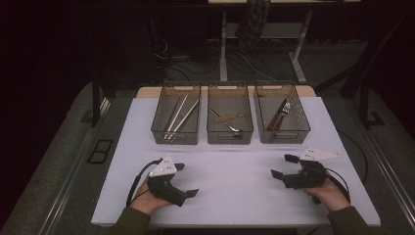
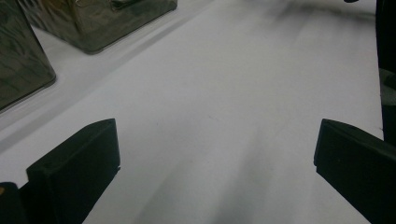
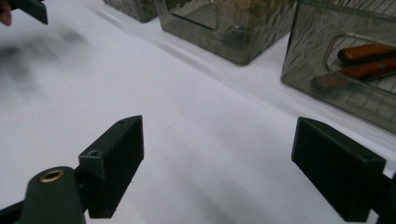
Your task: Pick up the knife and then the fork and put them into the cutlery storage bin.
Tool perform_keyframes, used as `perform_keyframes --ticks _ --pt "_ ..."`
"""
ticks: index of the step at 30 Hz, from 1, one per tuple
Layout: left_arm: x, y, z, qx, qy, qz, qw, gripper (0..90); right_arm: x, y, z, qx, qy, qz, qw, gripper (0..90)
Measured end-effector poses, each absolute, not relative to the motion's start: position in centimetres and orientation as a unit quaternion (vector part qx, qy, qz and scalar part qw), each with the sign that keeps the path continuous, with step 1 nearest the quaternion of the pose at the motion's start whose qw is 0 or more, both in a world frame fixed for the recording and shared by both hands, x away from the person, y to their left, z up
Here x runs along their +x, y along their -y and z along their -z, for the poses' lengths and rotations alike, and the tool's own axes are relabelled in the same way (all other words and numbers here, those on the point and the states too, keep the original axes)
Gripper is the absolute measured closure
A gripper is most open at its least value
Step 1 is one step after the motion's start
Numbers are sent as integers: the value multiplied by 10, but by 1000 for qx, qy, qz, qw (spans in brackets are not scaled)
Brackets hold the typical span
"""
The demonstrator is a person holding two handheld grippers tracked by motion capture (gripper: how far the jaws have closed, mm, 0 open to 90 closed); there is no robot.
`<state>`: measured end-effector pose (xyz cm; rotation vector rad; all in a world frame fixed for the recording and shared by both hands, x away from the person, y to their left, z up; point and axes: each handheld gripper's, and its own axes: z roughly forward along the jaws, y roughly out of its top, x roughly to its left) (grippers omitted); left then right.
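A: Left claw (image 1: 185, 180) low over the near left of the white counter (image 1: 235, 171), held in a hand, jaws apart, nothing between them. The left gripper view confirms it: bare counter (image 2: 210, 116) between the two black jaws.

B: Right claw (image 1: 284, 166) at the near right, also in a hand, jaws spread wide and pointing toward the middle. Its own view has bare counter (image 3: 196, 140) in the gap. Not gripping anything.

A: Three mesh bins in a row at the far side. Left bin (image 1: 176, 113) holds long metal rods. Middle bin (image 1: 230, 113) has a metal utensil and something tan; can't make it out. Right bin (image 1: 281, 113) holds wooden-handled tools.

B: Right gripper view picks up those wooden handles (image 3: 364, 63) through the bin's wire wall. The bin sits ahead of the claw, apart from it.

A: Both claws are well short of the bins, with open counter between.
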<state>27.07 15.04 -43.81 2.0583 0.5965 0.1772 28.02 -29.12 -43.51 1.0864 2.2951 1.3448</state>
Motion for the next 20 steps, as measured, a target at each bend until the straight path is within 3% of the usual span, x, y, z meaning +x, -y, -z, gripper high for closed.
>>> perform_keyframes --ticks 20 --pt "270 -149 439 845 -242 -68 473 0 265 294 446 362 -809 -446 126 166"
